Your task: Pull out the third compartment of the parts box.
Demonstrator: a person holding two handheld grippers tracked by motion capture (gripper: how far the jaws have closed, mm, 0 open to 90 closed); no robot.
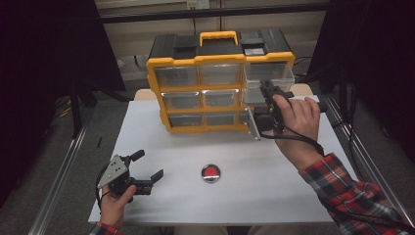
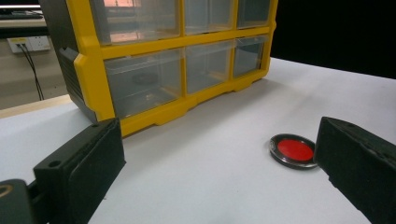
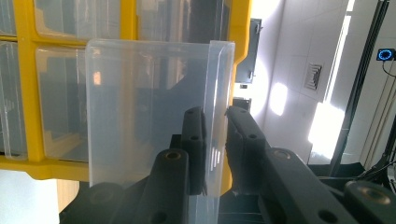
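A yellow and black organizer [image 1: 205, 83] with several clear drawers stands at the far side of the white table [image 1: 274, 196]. Its top right drawer [image 1: 279, 73] is pulled partway out. My right gripper [image 1: 267, 89] is shut on that drawer's front wall; in the right gripper view the clear drawer [image 3: 149, 102] has its wall pinched in my right gripper [image 3: 215, 126]. A round red disc with a dark rim [image 1: 210, 173] lies on the table's near middle. My left gripper [image 1: 147, 164] rests open to its left, with nothing held. The left gripper view has the disc [image 2: 294, 150] just ahead of the right jaw.
The table's left and right edges run beside metal rails, such as the left rail [image 1: 63, 166]. Dark panels stand at both sides. The other drawers of the organizer [image 2: 140, 42] sit closed. A red plaid sleeve [image 1: 352, 191] comes in from the lower right.
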